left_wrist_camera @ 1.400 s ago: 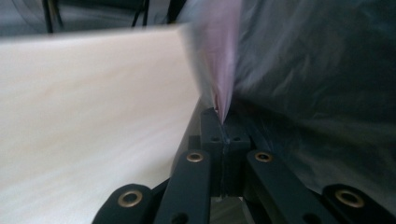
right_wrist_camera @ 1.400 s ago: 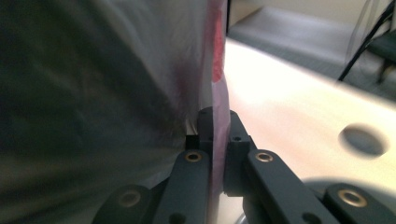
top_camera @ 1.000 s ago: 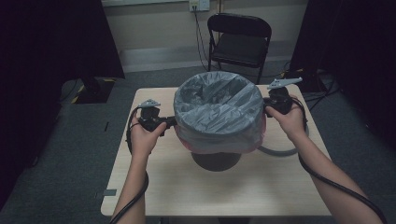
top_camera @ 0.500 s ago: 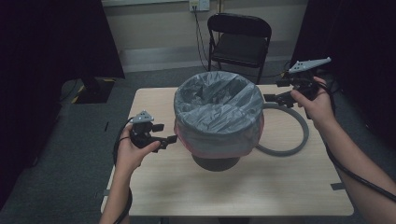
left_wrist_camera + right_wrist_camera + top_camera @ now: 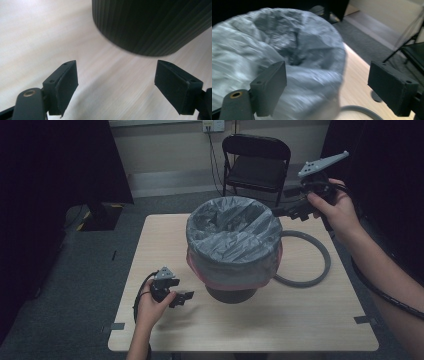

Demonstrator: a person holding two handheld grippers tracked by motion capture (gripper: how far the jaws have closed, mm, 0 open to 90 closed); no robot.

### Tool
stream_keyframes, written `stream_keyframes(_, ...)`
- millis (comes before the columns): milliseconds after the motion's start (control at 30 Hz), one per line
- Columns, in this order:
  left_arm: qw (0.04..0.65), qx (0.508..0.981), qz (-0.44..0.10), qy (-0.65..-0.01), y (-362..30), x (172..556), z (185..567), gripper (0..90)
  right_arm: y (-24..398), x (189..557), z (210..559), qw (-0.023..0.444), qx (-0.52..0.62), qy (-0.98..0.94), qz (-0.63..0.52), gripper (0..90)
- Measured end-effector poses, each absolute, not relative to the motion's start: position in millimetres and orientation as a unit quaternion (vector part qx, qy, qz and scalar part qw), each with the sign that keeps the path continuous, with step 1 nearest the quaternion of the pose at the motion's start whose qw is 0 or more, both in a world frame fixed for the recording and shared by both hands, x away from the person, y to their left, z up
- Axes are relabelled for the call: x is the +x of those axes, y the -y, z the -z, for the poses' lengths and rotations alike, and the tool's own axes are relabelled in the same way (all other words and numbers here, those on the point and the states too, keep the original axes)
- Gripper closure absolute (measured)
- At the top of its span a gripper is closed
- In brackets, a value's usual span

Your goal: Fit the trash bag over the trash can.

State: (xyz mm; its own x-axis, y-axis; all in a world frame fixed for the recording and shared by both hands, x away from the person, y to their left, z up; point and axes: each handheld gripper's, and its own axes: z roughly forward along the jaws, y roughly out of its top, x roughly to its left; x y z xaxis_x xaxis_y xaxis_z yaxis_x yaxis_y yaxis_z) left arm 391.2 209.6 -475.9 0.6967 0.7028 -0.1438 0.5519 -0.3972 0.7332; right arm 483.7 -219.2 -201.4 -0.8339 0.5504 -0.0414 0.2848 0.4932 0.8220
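- While both my grippers hang with jaws spread and empty, the dark ribbed plastic bin (image 5: 231, 292) with thin grey crinkly liner (image 5: 233, 237) stands mid-desk (image 5: 310, 320).
- Its liner looks light, soft and tearable; I'd pinch the folded-over edge at the rim.
- My left gripper (image 5: 184, 297) sits low by the bin's base, my right gripper (image 5: 280, 212) above the rim.

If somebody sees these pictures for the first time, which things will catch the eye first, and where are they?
The round dark bin lined with a crinkled grey plastic bag stands in the middle of the light wooden table. A grey ring-shaped hoop lies flat on the table at the bin's right. The left gripper is low by the bin's base, the right gripper high at its rim, both open and empty.
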Motion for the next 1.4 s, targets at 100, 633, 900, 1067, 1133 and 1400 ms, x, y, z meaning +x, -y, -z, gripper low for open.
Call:
stream_keyframes(100, 0.363, 0.847, -0.096, -0.376, -205.7, 391.3, 485.2, 18.5, 197.0, 481.7, 197.1, 0.149, 0.222, -0.866, -0.422, 14.7)
stream_keyframes(633, 0.390, 0.837, -0.118, -0.364, -206.6, 385.4, 498.3, 14.9, 72.6, 481.3, 211.4, 0.090, 0.166, -0.909, -0.372, 14.9)
stream_keyframes(900, 0.394, 0.841, -0.126, -0.350, -208.1, 384.1, 500.0, 14.6, 47.9, 489.4, 254.9, 0.048, 0.181, -0.932, -0.311, 14.7)
stream_keyframes(1067, 0.392, 0.842, -0.128, -0.349, -207.5, 383.9, 500.1, 14.2, 38.4, 493.6, 268.4, 0.037, 0.180, -0.943, -0.279, 14.5)
stream_keyframes(1133, 0.391, 0.842, -0.129, -0.348, -207.3, 383.7, 500.1, 14.1, 35.1, 493.6, 275.5, 0.029, 0.174, -0.947, -0.268, 14.5)
stream_keyframes(1400, 0.386, 0.846, -0.133, -0.343, -205.9, 383.3, 500.1, 13.3, 34.9, 490.8, 275.6, 0.042, 0.157, -0.949, -0.269, 15.7)
